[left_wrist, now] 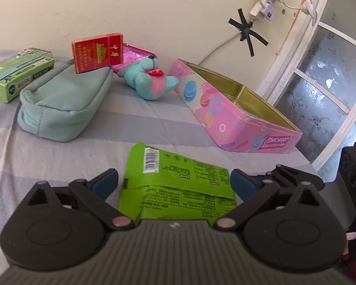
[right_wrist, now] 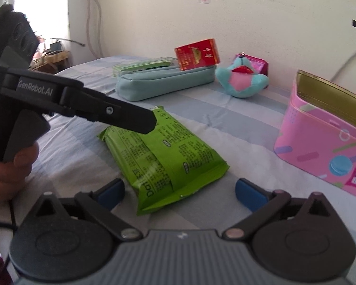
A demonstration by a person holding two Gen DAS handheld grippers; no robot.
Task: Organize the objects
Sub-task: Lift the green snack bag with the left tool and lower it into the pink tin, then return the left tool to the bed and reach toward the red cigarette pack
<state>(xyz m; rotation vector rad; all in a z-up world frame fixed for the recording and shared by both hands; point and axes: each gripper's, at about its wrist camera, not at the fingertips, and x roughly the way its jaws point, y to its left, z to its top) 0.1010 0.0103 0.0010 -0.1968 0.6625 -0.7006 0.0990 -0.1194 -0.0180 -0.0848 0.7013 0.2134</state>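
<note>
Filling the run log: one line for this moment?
left gripper: open | right gripper: open | green packet: on bed, unheld | pink tin: empty

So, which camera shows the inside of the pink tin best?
The left wrist view: the pink tin lies fully in frame there, with its gold inside open to view and nothing visible in it. The right wrist view cuts the tin off at the edge, showing mostly its outer wall.

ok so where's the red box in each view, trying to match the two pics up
Left wrist view: red box, upper left of centre, propped on the far end of the blue pouch.
Right wrist view: red box, upper centre, right end of the pouch.
Shared landmark: teal plush toy just right of it in both.
</note>
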